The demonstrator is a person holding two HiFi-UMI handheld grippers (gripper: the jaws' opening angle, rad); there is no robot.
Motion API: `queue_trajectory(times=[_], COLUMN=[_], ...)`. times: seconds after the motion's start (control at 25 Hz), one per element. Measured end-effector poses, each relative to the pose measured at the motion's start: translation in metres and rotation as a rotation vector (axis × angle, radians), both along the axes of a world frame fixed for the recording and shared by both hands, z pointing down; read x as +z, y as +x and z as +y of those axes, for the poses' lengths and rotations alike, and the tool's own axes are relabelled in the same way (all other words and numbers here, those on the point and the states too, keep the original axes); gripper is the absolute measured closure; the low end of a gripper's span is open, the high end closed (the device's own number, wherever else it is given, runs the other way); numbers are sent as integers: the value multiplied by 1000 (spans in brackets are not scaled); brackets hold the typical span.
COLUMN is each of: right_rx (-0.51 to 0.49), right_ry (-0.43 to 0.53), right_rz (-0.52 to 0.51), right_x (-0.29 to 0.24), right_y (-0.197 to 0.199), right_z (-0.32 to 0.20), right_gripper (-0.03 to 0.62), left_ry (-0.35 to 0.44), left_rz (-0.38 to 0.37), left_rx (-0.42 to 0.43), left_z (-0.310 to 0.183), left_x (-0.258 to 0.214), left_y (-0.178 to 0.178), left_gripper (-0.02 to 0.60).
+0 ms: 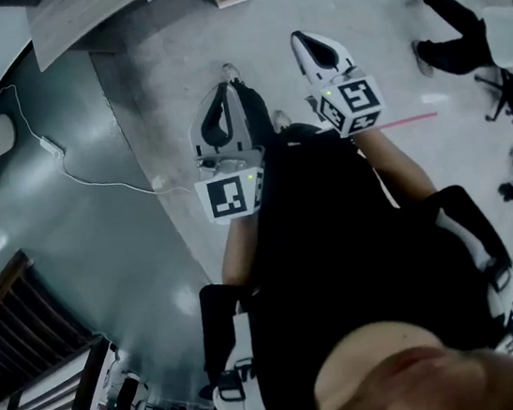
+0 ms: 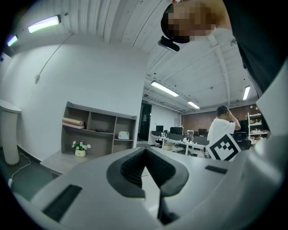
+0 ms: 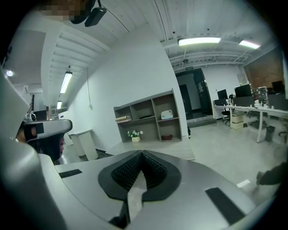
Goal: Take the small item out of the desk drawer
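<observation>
**Both grippers shut and empty, well short of the desk**

Cannot place the small item: visible in no view, presumably still inside a drawer of the desk [image 2: 55, 159] below the shelf unit [image 2: 96, 128], at the left of the left gripper view. Cannot make out a drawer front or handle either.

Judging from the task wording alone, expect something light and easily nudged aside, perhaps slick. Cannot say whether stiff or soft, sturdy or fragile. Best to pinch it across its narrowest span with the pad tips, centred, and squeeze gently. Likely calls first for hooking and pulling a drawer edge.

From left to right in the head view:

- Holds the left gripper [image 1: 225, 95] out over the bare floor [image 1: 352, 6]. Keeps its jaws pressed fully together, with nothing between the ribbed pads [image 2: 130, 168] and nothing touched.
- Carries the right gripper [image 1: 308, 45] just beside it, likewise closed tight on nothing. Brings its pads [image 3: 126, 173] together at the tips, clear of every surface.

Needs at least one pair spread apart before any grasp.
</observation>
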State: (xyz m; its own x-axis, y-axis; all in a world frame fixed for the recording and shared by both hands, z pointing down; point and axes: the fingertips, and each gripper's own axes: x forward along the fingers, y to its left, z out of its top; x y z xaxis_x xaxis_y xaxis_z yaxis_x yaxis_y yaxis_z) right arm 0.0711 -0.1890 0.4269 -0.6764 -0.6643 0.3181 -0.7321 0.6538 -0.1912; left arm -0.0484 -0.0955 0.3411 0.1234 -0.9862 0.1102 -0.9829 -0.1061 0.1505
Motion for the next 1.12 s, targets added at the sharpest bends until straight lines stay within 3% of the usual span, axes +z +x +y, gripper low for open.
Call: queue_trajectory(times=[0.68, 0.84, 1.12], right_rx=[97, 95, 111], right_ry=[-144, -200, -321], right_rz=[93, 114, 242], right_x=[109, 148, 251], right_y=[-77, -94, -90], right_z=[-152, -178, -211], right_gripper=[600, 538, 505], left_ry=[-96, -116, -136], left_rz=[75, 77, 81], left_rx=[125, 149, 164], left_z=[-159, -184, -213], left_x=[47, 63, 86], left_y=[-76, -86, -91], left_gripper=[583, 583, 583])
